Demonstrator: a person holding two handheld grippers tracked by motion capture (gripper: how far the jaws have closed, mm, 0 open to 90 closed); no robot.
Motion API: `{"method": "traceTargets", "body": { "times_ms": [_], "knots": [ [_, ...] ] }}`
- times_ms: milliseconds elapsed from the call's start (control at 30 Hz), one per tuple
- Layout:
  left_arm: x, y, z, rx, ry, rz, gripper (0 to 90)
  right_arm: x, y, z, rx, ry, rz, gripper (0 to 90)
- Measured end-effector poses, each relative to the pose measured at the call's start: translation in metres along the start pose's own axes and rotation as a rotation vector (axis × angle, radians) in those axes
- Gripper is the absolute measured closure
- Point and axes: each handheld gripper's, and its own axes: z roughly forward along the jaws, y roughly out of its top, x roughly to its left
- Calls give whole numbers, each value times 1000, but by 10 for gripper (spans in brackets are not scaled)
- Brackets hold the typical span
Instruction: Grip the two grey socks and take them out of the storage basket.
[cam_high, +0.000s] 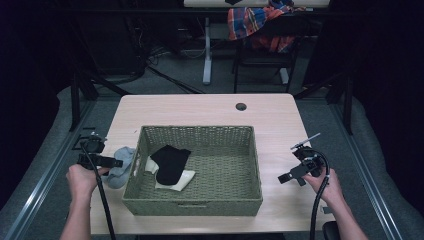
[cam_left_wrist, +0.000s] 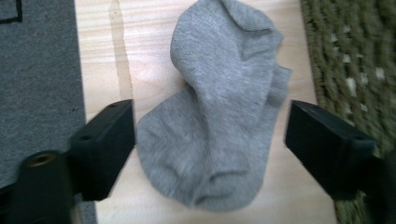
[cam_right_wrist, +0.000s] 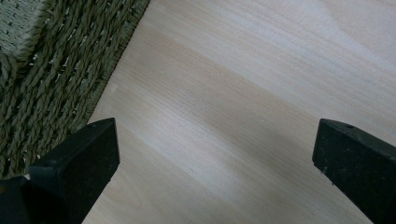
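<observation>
Grey and crumpled, a short sock (cam_left_wrist: 215, 126) lies on the pale wooden desk (cam_high: 270, 120), just beside the left outer wall of a woven basket (cam_high: 192, 206). The left gripper (cam_left_wrist: 210, 140) is poised over it with its jaws wide apart, one on either side of the sock, neither one pressing into the cloth. In the high view the same sock (cam_high: 121, 165) sits between the left gripper (cam_high: 102, 159) and the basket wall, close to the desk's left edge.

Inside the basket, toward its left half, a black sock (cam_high: 170, 162) rests on top of a cream-white one (cam_high: 180, 181).

On the far side of the basket, the right gripper (cam_high: 295, 172) is held above bare wood near the desk's right edge. In its own view the right gripper's (cam_right_wrist: 212, 154) jaws stand wide apart with nothing between them, and the basket's plaited wall (cam_right_wrist: 51, 70) shows at the upper left.

A plaid cloth (cam_high: 260, 22) hangs over a chair behind the desk.
</observation>
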Motion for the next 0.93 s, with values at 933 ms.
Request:
{"method": "traceTargets", "body": {
  "times_ms": [933],
  "knots": [
    [-25, -55, -48, -24, 106, 41, 0, -4, -3, -3, 12, 2, -8, 10]
  ]
}}
